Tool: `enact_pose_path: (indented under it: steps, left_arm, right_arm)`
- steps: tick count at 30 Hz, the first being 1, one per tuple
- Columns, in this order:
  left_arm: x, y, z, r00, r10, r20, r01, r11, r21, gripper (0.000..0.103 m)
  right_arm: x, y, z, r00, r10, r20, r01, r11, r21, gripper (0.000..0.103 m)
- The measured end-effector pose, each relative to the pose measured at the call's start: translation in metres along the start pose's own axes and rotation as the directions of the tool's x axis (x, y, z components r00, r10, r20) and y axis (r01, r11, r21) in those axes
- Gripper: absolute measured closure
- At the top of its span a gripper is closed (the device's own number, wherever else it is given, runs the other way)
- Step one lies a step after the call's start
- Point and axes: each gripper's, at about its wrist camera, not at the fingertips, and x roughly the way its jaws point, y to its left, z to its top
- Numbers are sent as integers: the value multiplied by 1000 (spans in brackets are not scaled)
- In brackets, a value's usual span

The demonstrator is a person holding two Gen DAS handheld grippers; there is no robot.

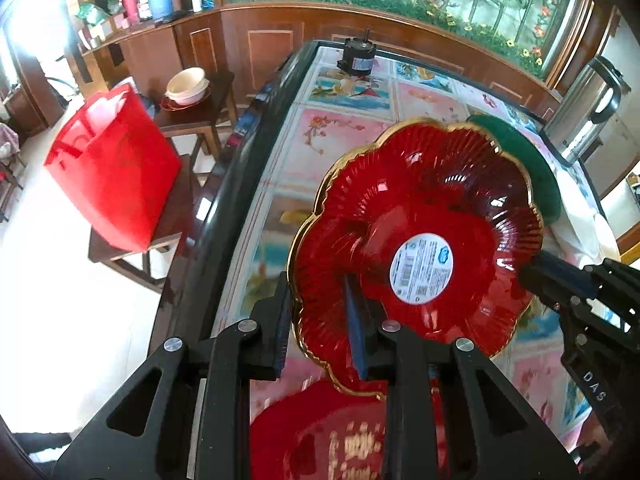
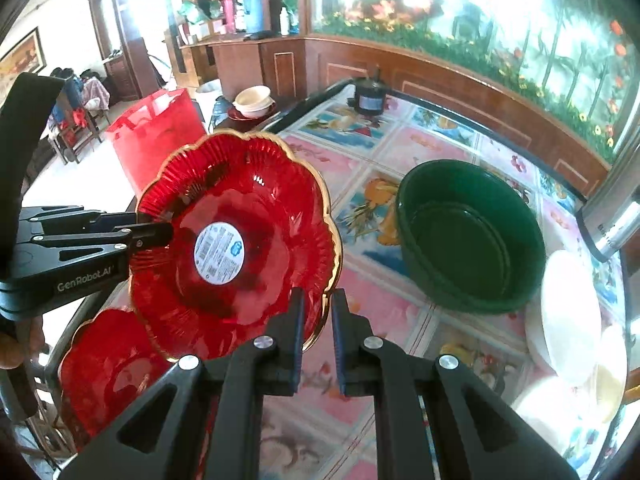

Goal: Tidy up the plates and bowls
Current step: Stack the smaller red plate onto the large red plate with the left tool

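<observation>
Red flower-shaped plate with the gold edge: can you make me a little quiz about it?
1. True or false: the red scalloped glass plate with a gold rim lies flat on the tiled table.
2. What is stuck at its centre? A) a round white sticker B) a spoon C) a leaf
3. Fill in: ___ grippers clamp its rim.

Key: 1 false, it is held up, tilted. 2 A. 3 two, the left gripper and the right gripper.
</observation>
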Motion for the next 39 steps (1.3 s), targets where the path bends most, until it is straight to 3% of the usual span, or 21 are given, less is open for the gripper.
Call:
enact_pose_path:
  steps: [9,17,26,39]
  left_arm:
    - [-36,11,-47,1000,-19,-3,19,999,-43,78]
    - [-71,9,-85,1000,-10,7,10,1000,-19,78]
    - [-54,7,-136,996,14,-88,-15,1000,-8,78]
    - [-21,9,-150,987,117,-106,-117,993,12,78]
  right_arm:
    - [-31,27,-26,1000,17,17,-17,999,-41,92]
    - [-57,45,-49,999,35,34,-32,997,-76,90]
    - [-40,60,-88,997,59,-40,-63,993,-101,88]
    - [6,76,-101,990,14,-140,-38,984,-173,88]
